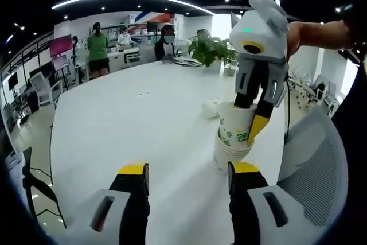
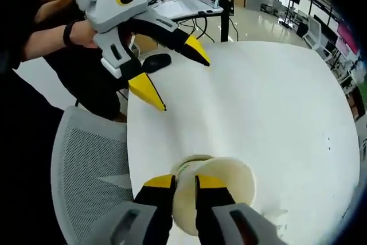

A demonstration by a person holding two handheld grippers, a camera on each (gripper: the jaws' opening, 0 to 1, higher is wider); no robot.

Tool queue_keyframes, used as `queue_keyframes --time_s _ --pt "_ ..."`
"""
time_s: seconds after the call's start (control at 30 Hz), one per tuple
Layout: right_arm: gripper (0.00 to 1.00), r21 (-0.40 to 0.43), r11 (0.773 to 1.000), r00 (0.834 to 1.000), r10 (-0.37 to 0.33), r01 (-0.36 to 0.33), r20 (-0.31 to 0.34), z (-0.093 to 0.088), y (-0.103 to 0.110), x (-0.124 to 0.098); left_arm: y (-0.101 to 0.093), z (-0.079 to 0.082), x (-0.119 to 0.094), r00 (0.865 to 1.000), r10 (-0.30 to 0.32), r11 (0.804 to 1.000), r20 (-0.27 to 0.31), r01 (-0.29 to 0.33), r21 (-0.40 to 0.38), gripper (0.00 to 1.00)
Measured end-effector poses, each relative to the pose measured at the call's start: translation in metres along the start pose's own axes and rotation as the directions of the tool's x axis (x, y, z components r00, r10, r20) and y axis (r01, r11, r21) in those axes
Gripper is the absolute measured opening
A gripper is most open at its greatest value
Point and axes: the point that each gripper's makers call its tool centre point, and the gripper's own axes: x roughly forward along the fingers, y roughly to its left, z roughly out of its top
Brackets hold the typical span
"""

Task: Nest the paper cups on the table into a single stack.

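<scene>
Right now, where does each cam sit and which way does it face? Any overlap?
Left gripper view: rides the left gripper, jaws open, facing across the white table at the cup stack; a hand holds the right gripper there.
Right gripper view: rides the right gripper, looking down into the top cup, jaws shut on its rim; left gripper and hand beyond.
Shared: table, stack, mesh chair.

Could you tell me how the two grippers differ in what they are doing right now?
The right gripper has its jaws nearly shut on the rim of the top paper cup, while the left gripper has its jaws spread wide and holds nothing. The right gripper points down into the stack of cups; the left gripper hovers above the white table, beside the stack. Both have yellow-tipped jaws and white bodies.
</scene>
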Motion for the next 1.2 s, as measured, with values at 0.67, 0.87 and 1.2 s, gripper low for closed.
queue_keyframes --time_s 0.67,0.87,1.2 --pt "0.15 0.037 0.999 0.997 -0.038 0.035 0.07 -0.007 0.0 -0.027 -0.007 0.015 0.016 0.999 -0.035 0.999 -0.007 0.035 0.04 0.54" --pt "0.15 0.047 0.998 0.992 -0.055 0.05 0.112 -0.004 0.003 -0.039 -0.01 0.02 0.022 0.999 -0.046 0.998 -0.01 0.047 0.052 0.53" --pt "0.16 0.074 0.995 0.984 -0.074 0.062 0.159 -0.008 0.002 -0.049 -0.018 0.026 0.025 0.998 -0.063 0.995 -0.02 0.064 0.074 0.53"
